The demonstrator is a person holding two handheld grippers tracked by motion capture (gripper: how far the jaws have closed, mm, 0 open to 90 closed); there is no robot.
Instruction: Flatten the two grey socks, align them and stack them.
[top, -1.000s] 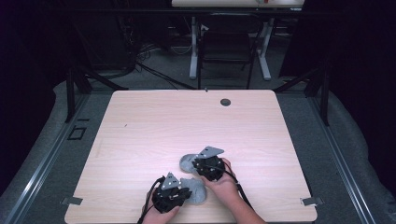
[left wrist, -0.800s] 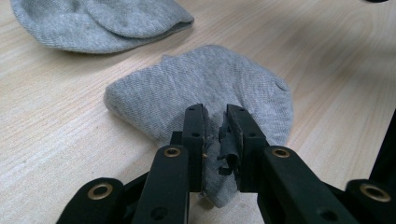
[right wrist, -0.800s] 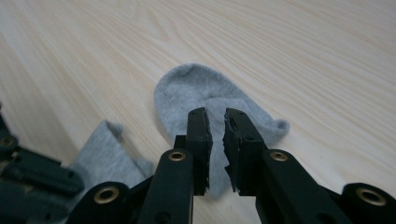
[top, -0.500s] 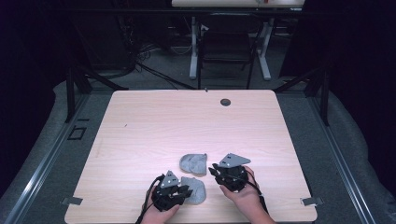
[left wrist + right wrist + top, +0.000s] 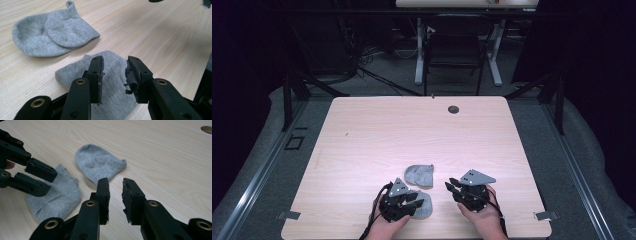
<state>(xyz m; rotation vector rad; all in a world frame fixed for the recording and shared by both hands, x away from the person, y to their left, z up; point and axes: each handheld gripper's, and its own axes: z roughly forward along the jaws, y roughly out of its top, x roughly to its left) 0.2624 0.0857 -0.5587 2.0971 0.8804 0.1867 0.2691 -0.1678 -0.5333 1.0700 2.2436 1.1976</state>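
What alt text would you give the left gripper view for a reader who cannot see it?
The left gripper hangs over a flat grey sock on a light wooden table, its two black jaws, which have just been opening, apart and gripping nothing. A second grey sock, folded over on itself, lies beyond it, apart from the first.
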